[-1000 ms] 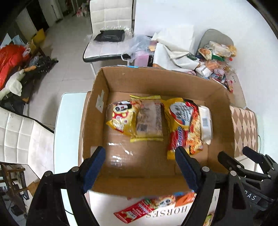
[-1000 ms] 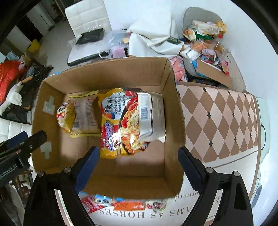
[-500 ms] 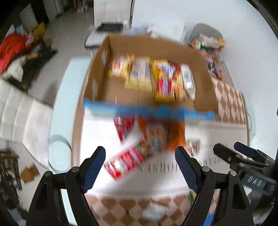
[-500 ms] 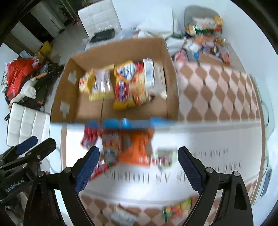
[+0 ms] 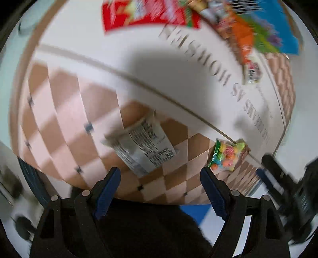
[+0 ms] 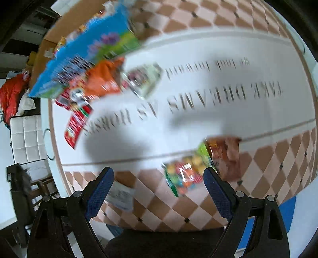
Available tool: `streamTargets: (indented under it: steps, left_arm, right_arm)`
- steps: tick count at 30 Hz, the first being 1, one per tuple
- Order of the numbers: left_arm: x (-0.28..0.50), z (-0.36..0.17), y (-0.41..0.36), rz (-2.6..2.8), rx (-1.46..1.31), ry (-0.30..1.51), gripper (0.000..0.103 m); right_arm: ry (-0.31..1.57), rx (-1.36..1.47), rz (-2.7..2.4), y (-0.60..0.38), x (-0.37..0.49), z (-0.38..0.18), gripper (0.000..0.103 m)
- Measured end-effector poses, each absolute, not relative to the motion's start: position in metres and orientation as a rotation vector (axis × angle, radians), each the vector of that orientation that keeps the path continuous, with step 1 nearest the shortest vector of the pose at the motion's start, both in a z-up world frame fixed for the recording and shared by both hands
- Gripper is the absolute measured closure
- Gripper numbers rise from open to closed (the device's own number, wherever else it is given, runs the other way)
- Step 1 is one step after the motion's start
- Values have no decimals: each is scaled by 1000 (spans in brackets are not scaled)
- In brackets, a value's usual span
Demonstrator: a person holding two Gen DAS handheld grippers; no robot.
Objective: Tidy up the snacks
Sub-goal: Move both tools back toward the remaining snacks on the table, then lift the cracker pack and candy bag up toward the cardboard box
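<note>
In the left wrist view the left gripper (image 5: 160,186) hangs with its jaws spread and nothing between them, above a white packet (image 5: 142,147) printed with small black text that lies flat on the checked part of the table (image 5: 59,111), just beyond the near edge. It looks like a thin film pouch: light, soft, apt to crinkle and slide, so I would pinch it across a sealed end rather than the slack middle. A candy bag (image 5: 227,155) with bright round sweets lies to its right, and red and orange packets (image 5: 151,15) sit blurred at the far side. In the right wrist view the right gripper (image 6: 159,188) is likewise spread wide and empty, and the candy bag (image 6: 184,176) lies just ahead, near its right jaw, touching a brown packet (image 6: 226,156). The bag seems lumpy and light, the film slippery; its crimped edge looks the surest hold. A blue box (image 6: 89,49) lies far left among more snacks.
</note>
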State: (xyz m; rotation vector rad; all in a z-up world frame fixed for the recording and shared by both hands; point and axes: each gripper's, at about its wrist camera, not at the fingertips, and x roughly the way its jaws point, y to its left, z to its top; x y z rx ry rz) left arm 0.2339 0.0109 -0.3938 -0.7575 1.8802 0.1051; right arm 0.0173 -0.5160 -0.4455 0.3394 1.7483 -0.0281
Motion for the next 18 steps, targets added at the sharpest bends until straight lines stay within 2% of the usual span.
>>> streamTargets:
  steps: [9,16,18]
  left_arm:
    - [222,-441,-8,320,-916,1928,22]
    - [225,-442,-21,396,-771,1913,22]
    - [228,-438,-27,388,-667,1902,28]
  right_arm:
    - [1791,454,-58,-543,-17,-477,10]
    - [1862,652,-111,-556,-31,-511,10]
    - [1868,724,-150,-559,-33,-521,12]
